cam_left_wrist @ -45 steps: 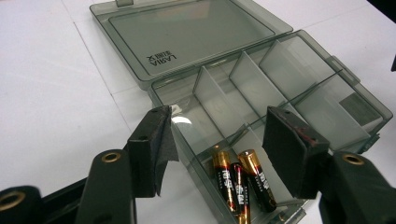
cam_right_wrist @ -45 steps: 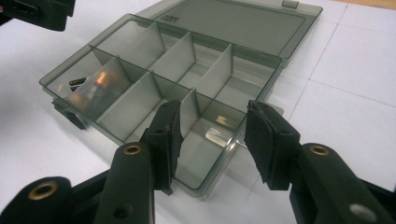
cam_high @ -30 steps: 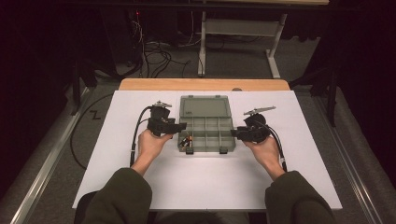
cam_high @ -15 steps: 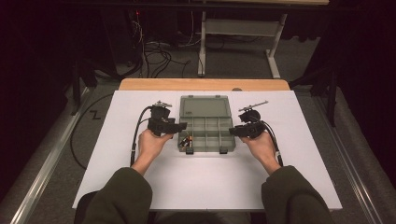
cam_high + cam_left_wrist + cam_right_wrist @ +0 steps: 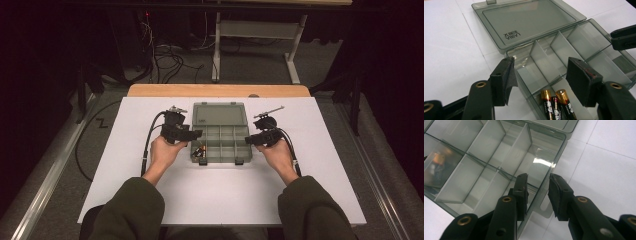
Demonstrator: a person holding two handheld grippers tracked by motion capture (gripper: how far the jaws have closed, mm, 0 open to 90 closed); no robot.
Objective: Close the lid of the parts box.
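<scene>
A smoky translucent compartment box point(image 5: 222, 142) lies open on the white tabletop, its lid point(image 5: 529, 20) folded flat behind it. Three batteries point(image 5: 555, 103) lie in the near left compartment point(image 5: 198, 150). My left gripper point(image 5: 544, 75) is open and straddles the box's left wall, one jaw over the table and the other above the batteries. My right gripper point(image 5: 537, 187) straddles the box's right wall point(image 5: 541, 195). Its jaws have just been closing, and a gap still shows on both sides of the thin wall. From above, the left gripper point(image 5: 196, 134) and the right gripper point(image 5: 249, 140) flank the box.
The white board point(image 5: 220, 200) covers a wooden table whose far edge point(image 5: 220, 91) shows behind the box. Cables point(image 5: 170, 60) and a metal table frame point(image 5: 250, 35) stand on the floor beyond. The box's other compartments point(image 5: 461, 177) hold nothing.
The right gripper has shifted left onto the box's right edge and its jaws have narrowed. The left gripper has stayed where it was.
</scene>
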